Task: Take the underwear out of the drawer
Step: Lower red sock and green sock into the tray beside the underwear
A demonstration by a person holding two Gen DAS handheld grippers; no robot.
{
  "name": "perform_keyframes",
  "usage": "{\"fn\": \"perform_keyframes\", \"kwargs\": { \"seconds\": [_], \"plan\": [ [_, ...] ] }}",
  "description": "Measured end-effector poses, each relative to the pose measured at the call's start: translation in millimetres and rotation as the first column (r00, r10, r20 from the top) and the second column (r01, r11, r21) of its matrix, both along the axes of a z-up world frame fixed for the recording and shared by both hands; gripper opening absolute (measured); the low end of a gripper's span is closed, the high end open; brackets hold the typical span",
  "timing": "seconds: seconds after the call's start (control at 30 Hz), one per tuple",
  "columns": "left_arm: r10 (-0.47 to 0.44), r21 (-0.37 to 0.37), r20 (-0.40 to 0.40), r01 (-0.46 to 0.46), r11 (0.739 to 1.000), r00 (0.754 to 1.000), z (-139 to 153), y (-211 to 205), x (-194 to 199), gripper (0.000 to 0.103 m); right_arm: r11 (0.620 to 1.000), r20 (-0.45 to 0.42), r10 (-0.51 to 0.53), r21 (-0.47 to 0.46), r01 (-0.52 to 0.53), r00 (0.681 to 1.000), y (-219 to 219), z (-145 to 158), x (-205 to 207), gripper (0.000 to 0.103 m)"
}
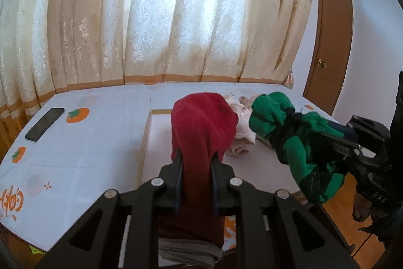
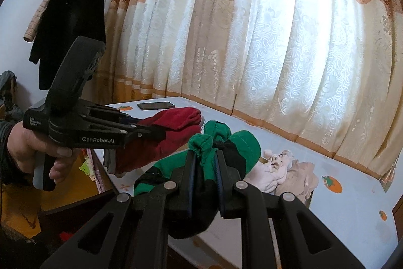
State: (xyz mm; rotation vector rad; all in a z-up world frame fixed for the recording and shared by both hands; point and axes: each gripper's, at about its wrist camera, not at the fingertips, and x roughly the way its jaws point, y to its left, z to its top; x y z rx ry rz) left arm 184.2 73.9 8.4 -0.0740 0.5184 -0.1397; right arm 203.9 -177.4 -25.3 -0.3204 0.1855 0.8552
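I hold two black grippers side by side above a white counter (image 1: 75, 143) printed with orange persimmons.

My left gripper (image 1: 196, 158) has its jaws drawn narrow and clamped on a folded dark red fleece garment (image 1: 201, 122). The cloth bulges out past the fingertips and trails back under the gripper body, where a grey band of fabric shows. In the right wrist view the same gripper (image 2: 151, 130) appears from the side, a hand (image 2: 32, 150) wrapped around its handle, with the red garment (image 2: 171, 132) sticking out in front.

My right gripper (image 2: 205, 158) also has its jaws narrow, pinching a bunched green and black striped garment (image 2: 226, 145) that hangs down beneath them. In the left wrist view that bundle (image 1: 284, 132) sits just to the right of the red one, both lifted clear of the counter.

Below them lies a shallow white drawer (image 1: 156, 132) with a pale wooden edge, set on the counter. A crumpled heap of pale pink and beige clothes (image 2: 284, 173) rests in it. A black smartphone (image 1: 44, 124) lies flat on the counter, well to the left. Cream and orange patterned curtains (image 1: 163, 17) fill the background.
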Motion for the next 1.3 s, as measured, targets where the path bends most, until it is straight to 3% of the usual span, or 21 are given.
{"fn": "perform_keyframes", "kwargs": {
  "seconds": [0.9, 1.3],
  "plan": [
    [0.027, -0.105, -0.195, -0.048, 0.993, 0.98, -6, 31, 129, 0.016, 0.985, -0.143, -0.124, -0.14, 0.104, 0.982, 61, 6, 121, 0.016],
    [0.052, -0.087, -0.291, -0.081, 0.993, 0.955, -30, 32, 174, 0.016, 0.956, -0.179, -0.19, -0.256, 0.14, 0.965, 94, -10, 168, 0.016]
  ]
}}
